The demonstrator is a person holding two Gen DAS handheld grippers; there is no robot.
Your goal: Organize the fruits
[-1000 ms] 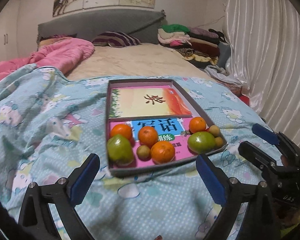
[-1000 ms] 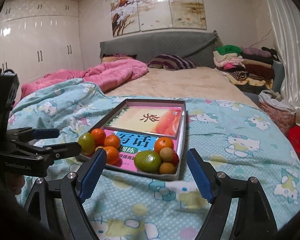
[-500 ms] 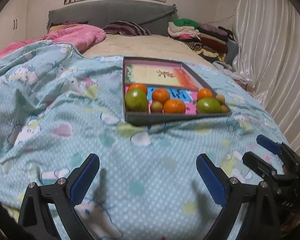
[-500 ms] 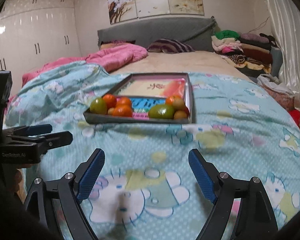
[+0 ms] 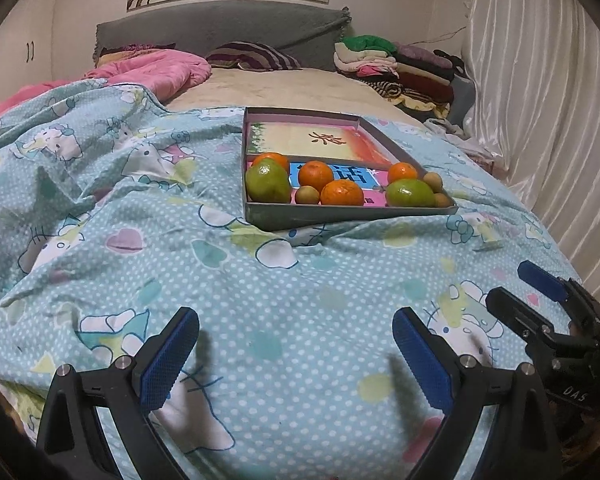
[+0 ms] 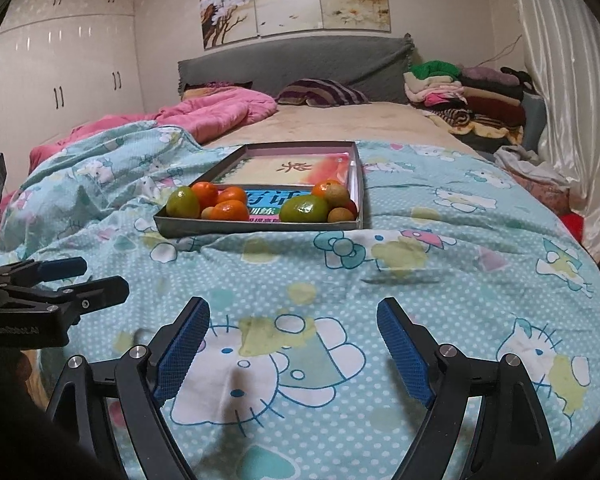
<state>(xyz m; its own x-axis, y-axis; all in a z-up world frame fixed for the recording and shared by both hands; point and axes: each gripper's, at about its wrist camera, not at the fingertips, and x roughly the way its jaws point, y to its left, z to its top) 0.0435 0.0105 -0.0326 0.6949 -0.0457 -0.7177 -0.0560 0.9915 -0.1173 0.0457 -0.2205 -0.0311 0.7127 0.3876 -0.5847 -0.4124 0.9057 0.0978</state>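
Both grippers' jaws spread, empty; only right wrist view shows wardrobe (image 6: 60, 80); tray (image 6: 260, 227) ahead.

Both the left gripper (image 5: 296, 344) and right gripper (image 6: 293, 334) have drawn back from the fruit tray (image 5: 340, 214).

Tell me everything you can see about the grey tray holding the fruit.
The grey tray is a shallow rectangular box with low upright walls, cardboard by its look. It lies flat on the teal cartoon-cat blanket, well beyond both open grippers. Two printed booklets line its floor. Along its near edge sit four oranges, two green fruits and a few small tan ones, in a left and a right cluster. Nothing else touches it.
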